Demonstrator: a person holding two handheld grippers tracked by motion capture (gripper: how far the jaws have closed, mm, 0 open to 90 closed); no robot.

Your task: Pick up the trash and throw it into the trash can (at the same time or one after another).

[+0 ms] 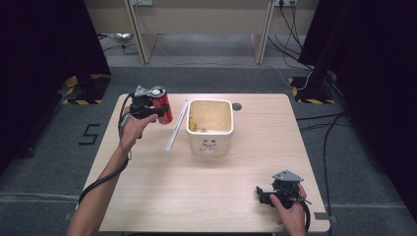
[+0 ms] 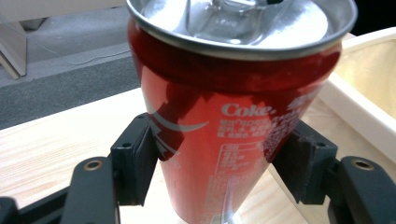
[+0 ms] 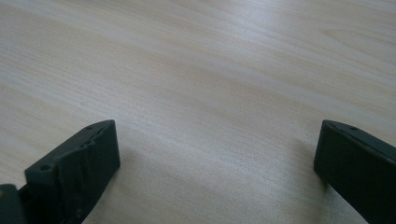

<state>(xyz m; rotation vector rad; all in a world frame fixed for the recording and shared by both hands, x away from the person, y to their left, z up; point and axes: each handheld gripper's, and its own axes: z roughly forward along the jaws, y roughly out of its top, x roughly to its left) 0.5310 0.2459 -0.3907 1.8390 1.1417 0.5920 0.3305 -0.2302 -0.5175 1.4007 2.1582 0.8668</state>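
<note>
Pinching red can: left tool | right tool: spread over table | bin beside can

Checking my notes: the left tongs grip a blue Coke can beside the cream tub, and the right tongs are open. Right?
Not quite: the can is red, as the left gripper view shows. The left tongs do grip it beside the cream tub, and the right tongs are open.

We look down on the bench from above, each tool view close, left sharing the can.
</note>
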